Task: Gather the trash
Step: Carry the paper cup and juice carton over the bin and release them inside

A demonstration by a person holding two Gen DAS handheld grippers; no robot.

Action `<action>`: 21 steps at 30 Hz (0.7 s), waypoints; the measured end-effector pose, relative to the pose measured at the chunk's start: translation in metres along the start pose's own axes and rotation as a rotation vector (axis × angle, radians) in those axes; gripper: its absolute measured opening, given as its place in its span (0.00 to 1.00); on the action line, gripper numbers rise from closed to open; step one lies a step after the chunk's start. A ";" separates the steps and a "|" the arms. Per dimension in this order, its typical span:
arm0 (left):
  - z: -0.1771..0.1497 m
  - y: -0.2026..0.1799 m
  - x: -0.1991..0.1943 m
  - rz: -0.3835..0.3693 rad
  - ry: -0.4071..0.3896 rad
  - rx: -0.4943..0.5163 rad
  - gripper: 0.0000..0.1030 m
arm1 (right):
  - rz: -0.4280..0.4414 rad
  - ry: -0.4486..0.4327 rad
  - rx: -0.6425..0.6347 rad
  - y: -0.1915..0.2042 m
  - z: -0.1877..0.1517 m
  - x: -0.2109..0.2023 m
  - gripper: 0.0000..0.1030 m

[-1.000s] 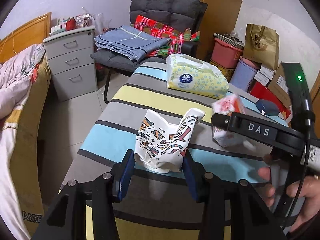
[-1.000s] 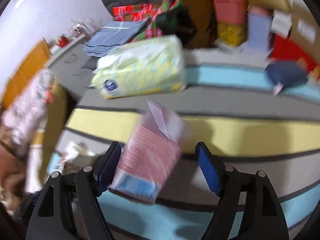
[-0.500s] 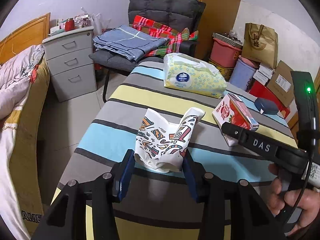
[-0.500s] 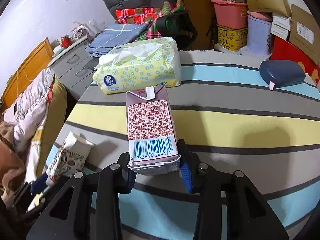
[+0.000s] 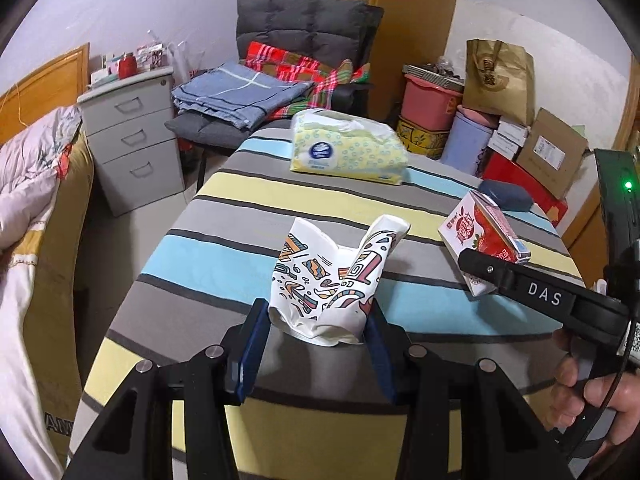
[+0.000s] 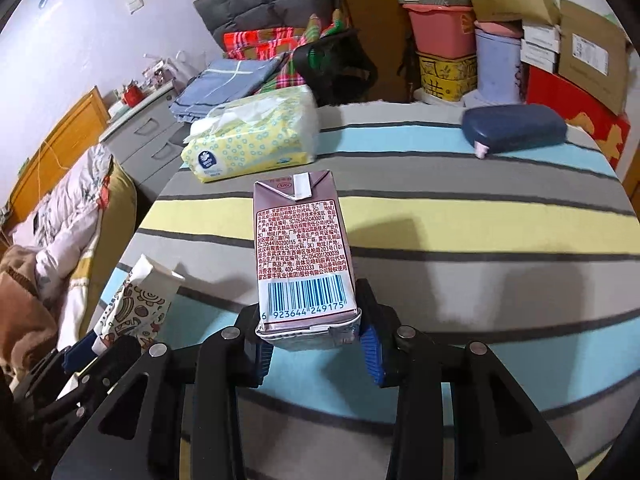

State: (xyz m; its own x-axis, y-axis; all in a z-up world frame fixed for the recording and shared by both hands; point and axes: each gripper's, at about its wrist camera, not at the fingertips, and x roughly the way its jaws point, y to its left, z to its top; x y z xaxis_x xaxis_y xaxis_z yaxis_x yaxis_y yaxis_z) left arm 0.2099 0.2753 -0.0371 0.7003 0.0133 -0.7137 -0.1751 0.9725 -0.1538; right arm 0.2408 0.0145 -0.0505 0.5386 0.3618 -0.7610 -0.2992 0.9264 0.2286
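My left gripper (image 5: 316, 336) is shut on a crushed white paper cup (image 5: 332, 276) with coloured doodles, held just above the striped table (image 5: 224, 216). My right gripper (image 6: 316, 340) is shut on the base of a pink milk carton (image 6: 304, 252), barcode side up, also above the table. In the left wrist view the carton (image 5: 484, 240) and the right gripper's body show at the right. In the right wrist view the cup (image 6: 136, 300) shows at the lower left.
A yellow tissue pack (image 5: 348, 148) lies at the table's far end, and a dark blue case (image 6: 516, 128) at the far right. A bed (image 5: 32, 208), a grey drawer unit (image 5: 132, 136), a chair with folded cloths (image 5: 280, 80) and stacked boxes (image 5: 520, 136) surround the table.
My right gripper closed on the milk carton and steadied, lifting it slightly. My left gripper keeps hold of the cup and has barely moved.
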 end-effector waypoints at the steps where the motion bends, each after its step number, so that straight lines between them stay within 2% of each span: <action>1: -0.001 -0.003 -0.002 -0.010 0.002 0.004 0.46 | -0.011 -0.003 -0.001 -0.003 -0.002 -0.003 0.37; 12: -0.009 -0.051 -0.037 -0.058 -0.036 0.058 0.46 | -0.052 -0.086 -0.006 -0.033 -0.015 -0.053 0.37; 18: -0.013 -0.089 -0.053 -0.107 -0.055 0.102 0.46 | -0.055 -0.121 0.020 -0.056 -0.022 -0.078 0.37; 21: -0.015 -0.106 -0.060 -0.135 -0.062 0.117 0.46 | -0.084 -0.144 0.024 -0.067 -0.025 -0.090 0.37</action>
State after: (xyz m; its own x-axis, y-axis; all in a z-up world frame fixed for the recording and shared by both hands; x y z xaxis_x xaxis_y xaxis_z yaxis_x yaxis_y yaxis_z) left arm 0.1763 0.1676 0.0115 0.7543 -0.1085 -0.6475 0.0028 0.9868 -0.1621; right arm 0.1929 -0.0827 -0.0123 0.6684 0.2928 -0.6837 -0.2308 0.9555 0.1836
